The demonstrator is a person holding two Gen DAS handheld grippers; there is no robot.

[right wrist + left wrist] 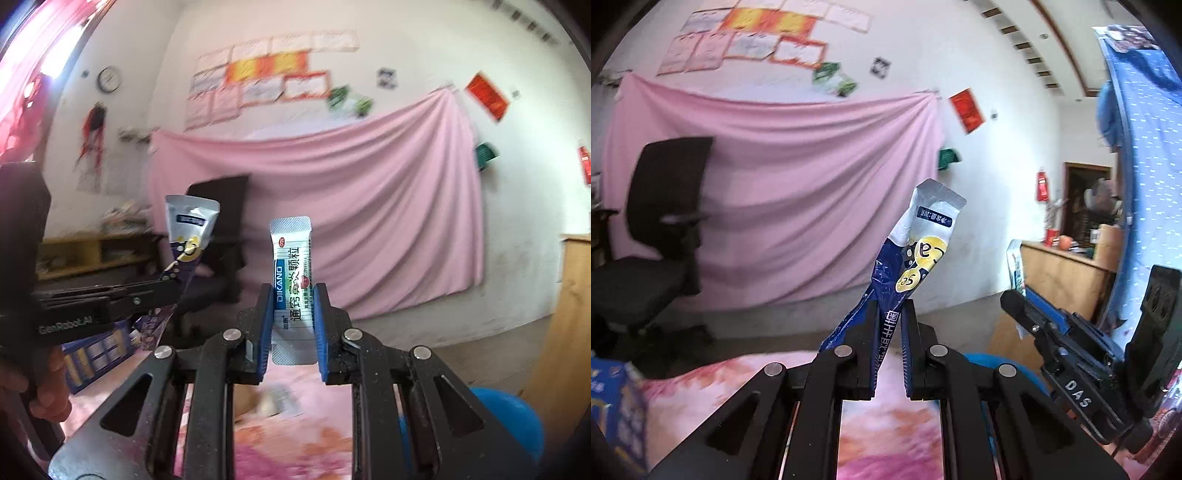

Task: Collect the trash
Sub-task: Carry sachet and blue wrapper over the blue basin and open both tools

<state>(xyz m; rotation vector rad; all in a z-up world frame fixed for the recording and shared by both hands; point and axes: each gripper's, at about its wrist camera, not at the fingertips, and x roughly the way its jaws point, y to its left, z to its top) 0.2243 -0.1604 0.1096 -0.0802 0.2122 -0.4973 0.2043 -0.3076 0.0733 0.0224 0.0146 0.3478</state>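
Note:
In the left wrist view my left gripper (890,314) is shut on a crumpled blue and white sachet (916,251) with yellow circles, which sticks up past the fingertips. My right gripper (293,295) is shut on a flat white and green sachet (291,266) with a blue stripe, held upright by its side edges. Both grippers are raised and point roughly level at the far wall. The left gripper (173,277) with its blue sachet (190,229) shows at the left of the right wrist view, a hand under it. The right gripper (1015,295) shows at the right of the left wrist view.
A pink flowered table cover (886,424) lies below both grippers. A blue round bin rim (506,417) sits low at the right. A blue box (613,402) stands at the table's left. A black office chair (661,221) and pink draped cloth (798,192) are behind; wooden furniture (1056,273) right.

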